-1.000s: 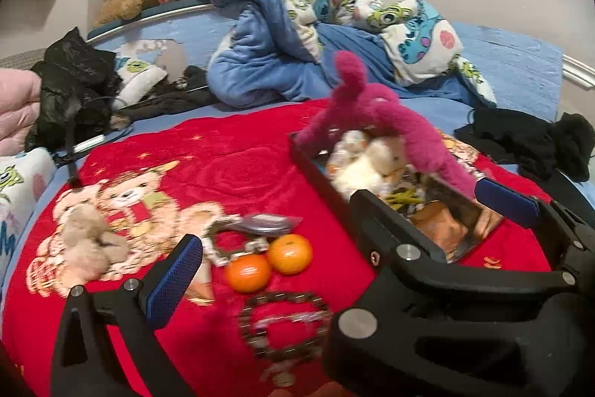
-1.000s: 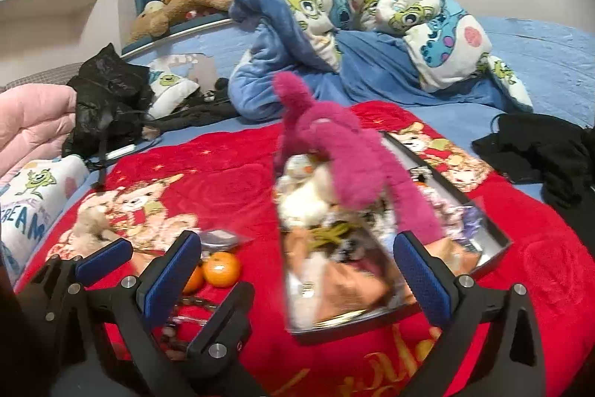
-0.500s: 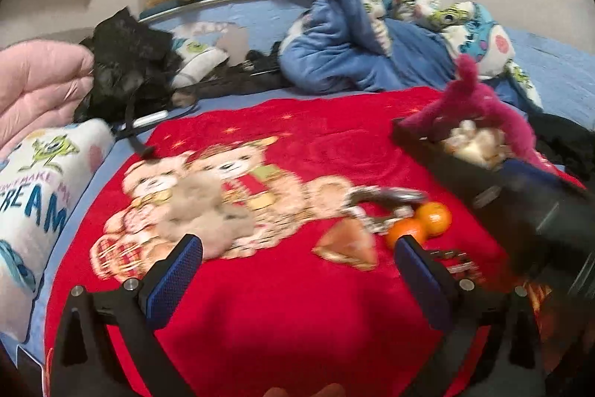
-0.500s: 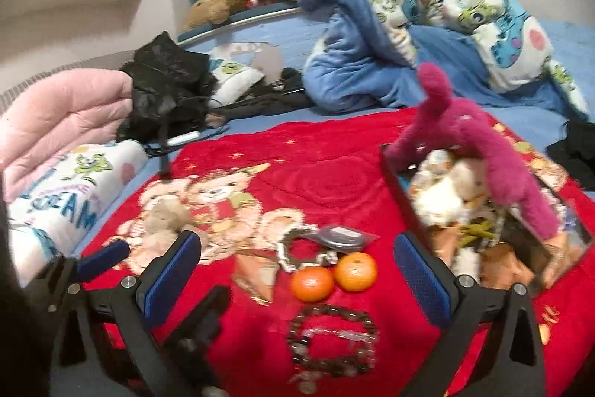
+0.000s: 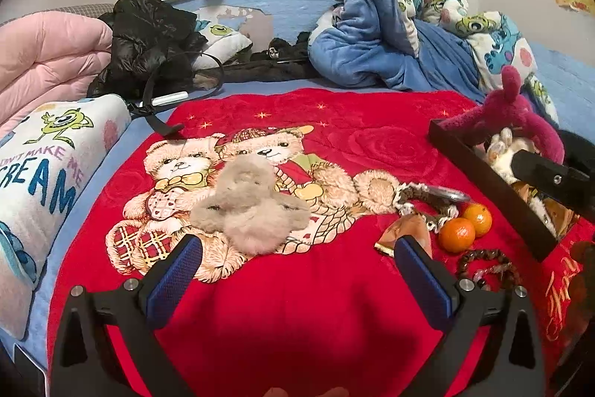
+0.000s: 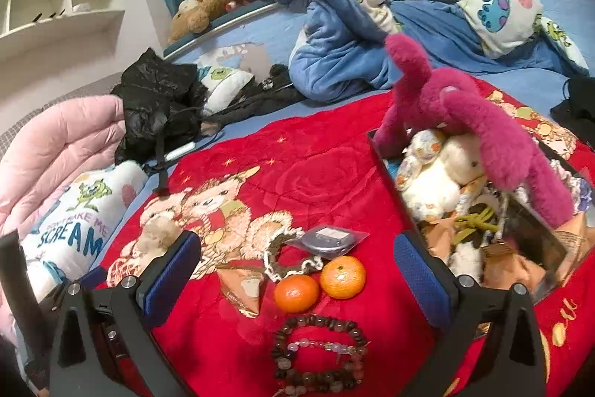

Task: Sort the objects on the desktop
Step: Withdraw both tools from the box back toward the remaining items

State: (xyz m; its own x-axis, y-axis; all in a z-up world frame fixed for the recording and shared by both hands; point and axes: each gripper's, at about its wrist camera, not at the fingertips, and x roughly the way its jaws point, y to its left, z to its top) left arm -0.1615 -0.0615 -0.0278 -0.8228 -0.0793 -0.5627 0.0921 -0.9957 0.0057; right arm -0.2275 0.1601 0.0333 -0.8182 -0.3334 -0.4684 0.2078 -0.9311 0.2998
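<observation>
Red blanket [image 5: 305, 315] across the bed, bare and free between the fingers of the left gripper [image 5: 297, 281]: released, wide, holding nothing. Just ahead of it, beige fluffy toy [image 5: 249, 211] on the printed bears. Right gripper [image 6: 297, 285] also spread and empty, above two tangerines [image 6: 319, 279] touching each other, bead bracelets [image 6: 319, 352] nearer the lens, small plastic pouch [image 6: 329, 239] behind. Black tray [image 6: 394, 181] at the right, full of soft toys, pink plush [image 6: 483, 133] rising over its rim. Tray's far corner cut off by the frame; smaller contents hard to make out.
</observation>
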